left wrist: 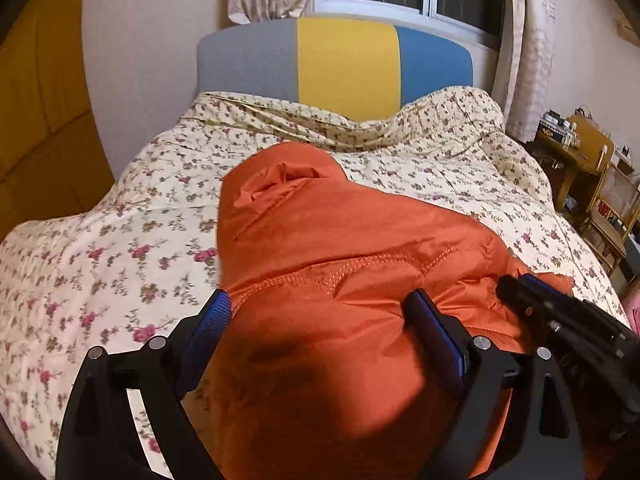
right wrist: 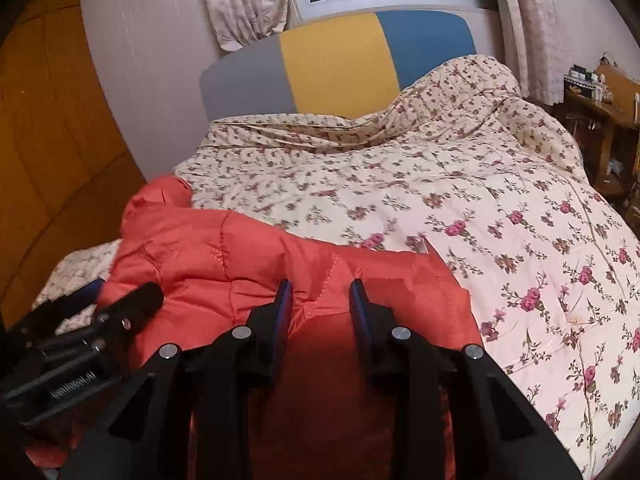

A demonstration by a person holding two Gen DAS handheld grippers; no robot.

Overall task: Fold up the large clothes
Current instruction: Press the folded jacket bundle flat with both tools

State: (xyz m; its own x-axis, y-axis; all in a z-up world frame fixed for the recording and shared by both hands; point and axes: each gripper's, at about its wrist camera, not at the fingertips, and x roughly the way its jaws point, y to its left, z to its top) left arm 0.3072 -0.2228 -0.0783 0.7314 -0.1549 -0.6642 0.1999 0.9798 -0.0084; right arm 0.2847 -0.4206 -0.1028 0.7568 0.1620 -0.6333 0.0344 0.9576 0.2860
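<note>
An orange puffy jacket (left wrist: 320,248) lies on the floral quilt (left wrist: 100,240), its hood toward the headboard. It also shows in the right wrist view (right wrist: 240,256). My left gripper (left wrist: 320,312) has its jaws wide apart around a thick bulge of the jacket's near edge. My right gripper (right wrist: 320,300) has its jaws partly closed, with a fold of the jacket between the blue pads. The right gripper also shows in the left wrist view (left wrist: 560,320), and the left gripper in the right wrist view (right wrist: 100,320).
The quilt (right wrist: 480,220) covers the bed, bunched up near the grey, yellow and blue headboard (left wrist: 336,60). A wooden wardrobe (right wrist: 48,140) stands left. A cluttered wooden desk and chair (left wrist: 588,160) stand right. A window with curtains is behind.
</note>
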